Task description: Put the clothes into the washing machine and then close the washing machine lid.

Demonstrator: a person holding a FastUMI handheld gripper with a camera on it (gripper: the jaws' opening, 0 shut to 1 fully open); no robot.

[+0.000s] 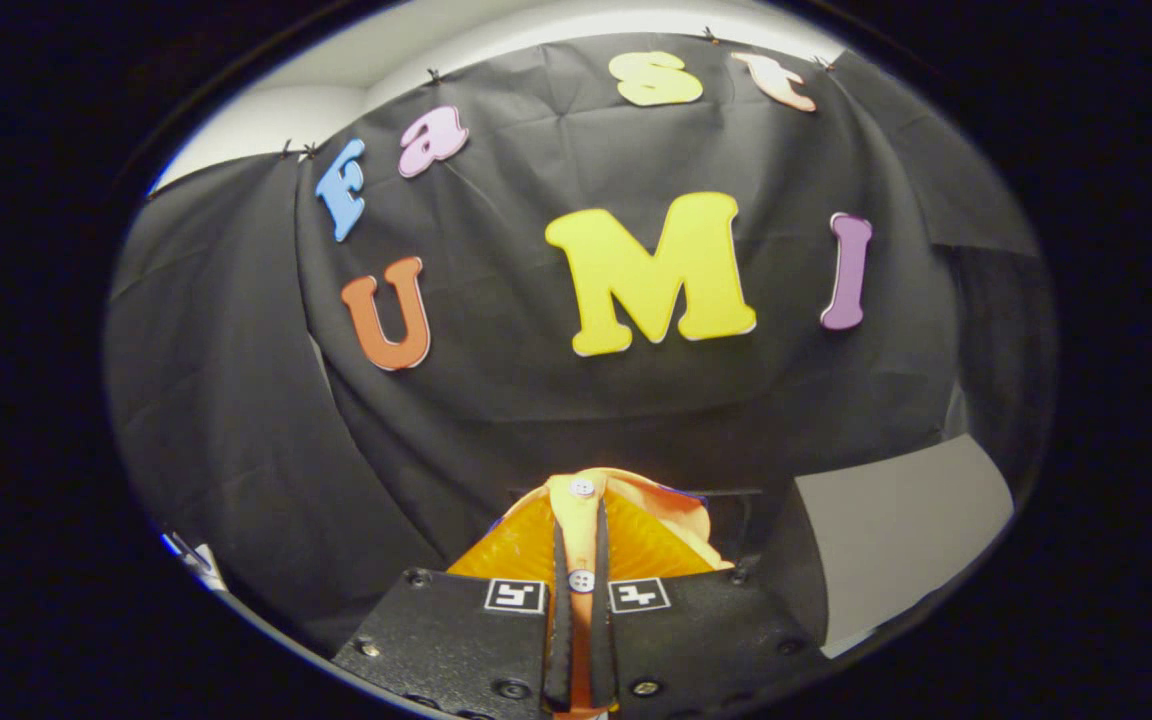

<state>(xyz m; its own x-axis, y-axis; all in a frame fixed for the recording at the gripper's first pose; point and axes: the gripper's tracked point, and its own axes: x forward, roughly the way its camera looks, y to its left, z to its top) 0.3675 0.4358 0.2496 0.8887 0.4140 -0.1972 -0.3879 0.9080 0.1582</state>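
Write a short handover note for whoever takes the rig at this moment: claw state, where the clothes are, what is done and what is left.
Claw: shut on the orange shirt, both fingers pinching its button strip, two white buttons showing along it.
Shirt: held up in the air in front of the black cloth wall; it fans out on either side of the fingers.
Grey panel: lower, off to one side beyond the shirt; I cannot tell what it is.
Done: shirt picked up.
Left: put it into the washing machine, let go, close the lid.

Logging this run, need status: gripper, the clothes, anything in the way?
Gripper shut on orange garment, button strip pinched between fingers. Garment held up before black cloth wall. Grey panel beyond, to the side. Nothing blocking ahead.
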